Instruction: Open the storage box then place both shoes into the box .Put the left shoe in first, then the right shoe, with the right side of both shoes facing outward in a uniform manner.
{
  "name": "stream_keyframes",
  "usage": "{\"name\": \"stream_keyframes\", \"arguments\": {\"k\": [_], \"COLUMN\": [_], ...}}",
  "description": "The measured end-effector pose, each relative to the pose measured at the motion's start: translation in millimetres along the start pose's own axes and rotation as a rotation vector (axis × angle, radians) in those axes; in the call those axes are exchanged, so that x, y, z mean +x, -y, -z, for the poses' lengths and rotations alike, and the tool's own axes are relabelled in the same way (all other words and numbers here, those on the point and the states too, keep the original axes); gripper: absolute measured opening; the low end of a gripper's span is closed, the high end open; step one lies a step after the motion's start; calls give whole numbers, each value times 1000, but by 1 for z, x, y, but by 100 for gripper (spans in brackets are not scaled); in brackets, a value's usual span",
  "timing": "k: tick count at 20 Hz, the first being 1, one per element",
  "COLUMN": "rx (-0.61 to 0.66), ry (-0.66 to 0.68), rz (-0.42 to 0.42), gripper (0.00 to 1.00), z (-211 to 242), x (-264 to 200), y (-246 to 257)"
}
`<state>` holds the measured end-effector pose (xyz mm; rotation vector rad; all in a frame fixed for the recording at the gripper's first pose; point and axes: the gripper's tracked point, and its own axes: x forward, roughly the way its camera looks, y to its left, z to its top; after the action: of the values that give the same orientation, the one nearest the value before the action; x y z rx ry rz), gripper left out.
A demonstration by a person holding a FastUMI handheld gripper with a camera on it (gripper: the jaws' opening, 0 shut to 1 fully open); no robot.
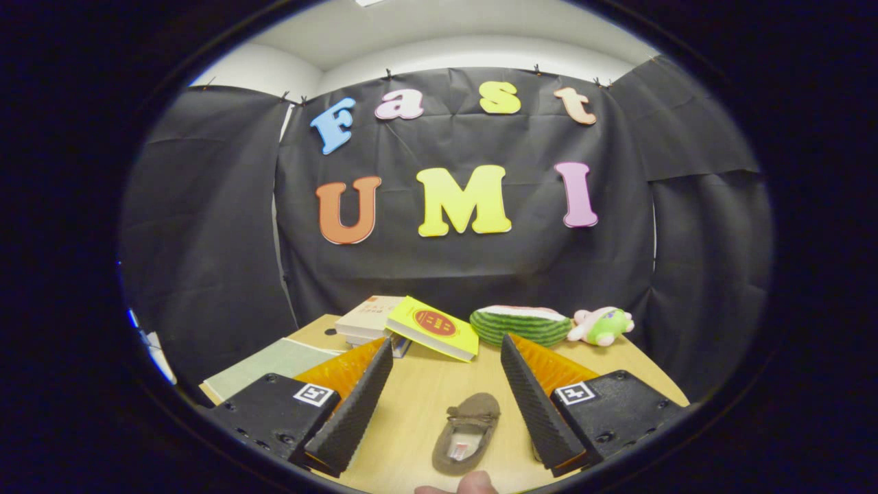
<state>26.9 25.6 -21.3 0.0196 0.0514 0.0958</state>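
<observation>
A light wooden worktop [439,391] set against black cloth walls, with one brown shoe [468,432] lying on it between the spread jaws.

The gripper [446,398] hangs over the near part of the worktop with its two black ribbed fingers [353,405] held wide apart, touching nothing. The shoe, a soft brown slipper with a small bow on top, lies flat between them, toe pointing away and its opening toward us. A fingertip [473,484] of a person shows just behind the heel. Beyond the fingers, at the far side, a yellow book [432,327] leans on a stack of books [370,319], beside a watermelon-slice toy [520,322] and a small green and pink plush toy [602,324]. A pale green mat [274,363] lies flat near the left finger.
</observation>
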Motion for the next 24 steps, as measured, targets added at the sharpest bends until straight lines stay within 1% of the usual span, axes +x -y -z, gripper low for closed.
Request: {"name": "stream_keyframes", "arguments": {"k": [7, 13, 18, 22, 24], "rx": [-15, -17, 1, -2, 3], "ry": [45, 20, -1, -13, -45], "rz": [27, 38, 15, -10, -18], "gripper": [100, 100, 100, 100, 100], "z": [-20, -9, -2, 2, 7], "x": [-13, -17, -20, -35, -42], "y": [12, 24, 21, 17, 16]}}
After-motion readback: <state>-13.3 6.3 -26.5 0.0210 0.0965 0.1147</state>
